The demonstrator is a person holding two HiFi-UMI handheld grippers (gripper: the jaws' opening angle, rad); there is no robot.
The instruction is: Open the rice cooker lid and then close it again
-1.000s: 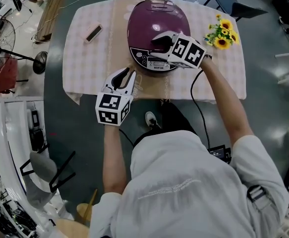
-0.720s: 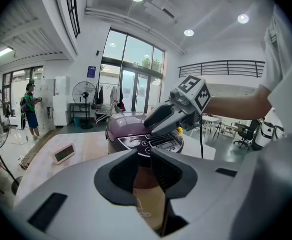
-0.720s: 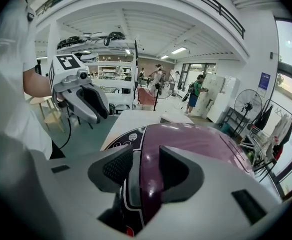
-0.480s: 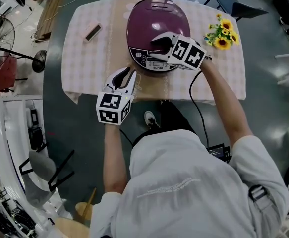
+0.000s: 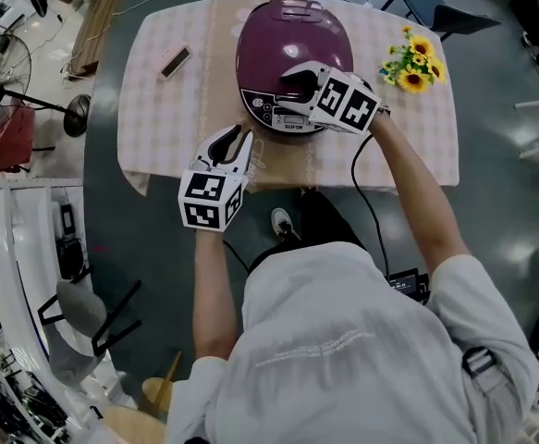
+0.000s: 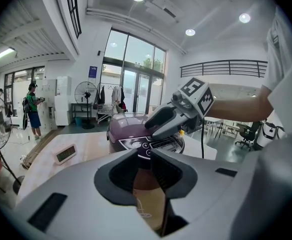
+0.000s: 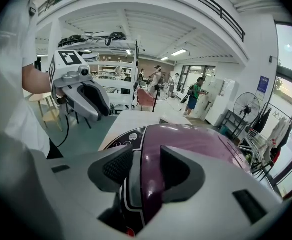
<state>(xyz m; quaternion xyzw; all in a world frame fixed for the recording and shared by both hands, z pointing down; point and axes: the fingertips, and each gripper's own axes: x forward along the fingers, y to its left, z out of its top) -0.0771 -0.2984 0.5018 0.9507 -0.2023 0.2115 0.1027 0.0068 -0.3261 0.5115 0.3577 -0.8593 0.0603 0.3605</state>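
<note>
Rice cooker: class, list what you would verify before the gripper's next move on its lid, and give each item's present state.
1. The lid of the rice cooker is shut: ok.
2. Jaws of the right gripper stand apart, straddling the grey front strip of the lid: ok.
3. Pads pressing on that strip: cannot tell.
4. The left gripper holds nothing and hovers at the table edge, apart from the cooker: ok.
5. The sunflowers stand to the side, not behind the lid: ok.
</note>
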